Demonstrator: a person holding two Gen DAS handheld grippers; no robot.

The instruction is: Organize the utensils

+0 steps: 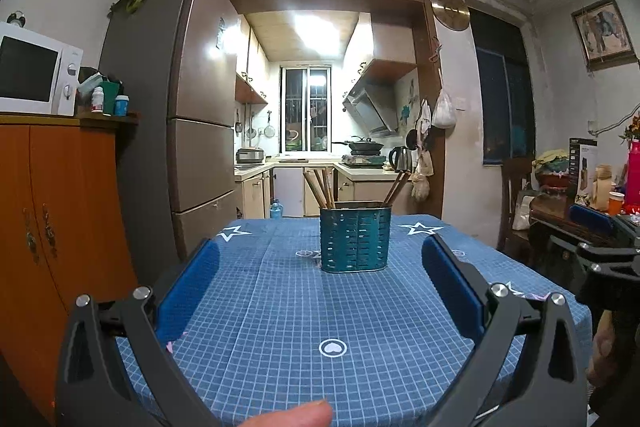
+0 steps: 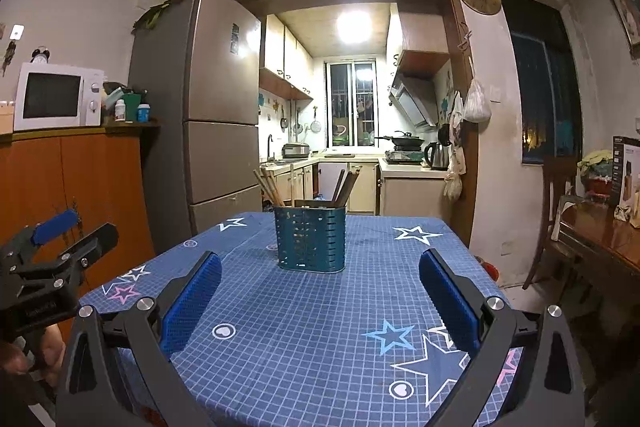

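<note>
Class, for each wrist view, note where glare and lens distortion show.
Left wrist view: kitchen ceiling light blows out white; fridge edges bow. Right wrist view: ceiling light glares as a round blob; walls curve at the rim.

Left gripper (image 1: pixel 320 267): jaws spread wide, blue pads (image 1: pixel 188 291) facing inward, nothing between them, held level and pointing forward. Right gripper (image 2: pixel 320 279): jaws likewise wide apart, empty, level, alongside the left at similar height.
</note>
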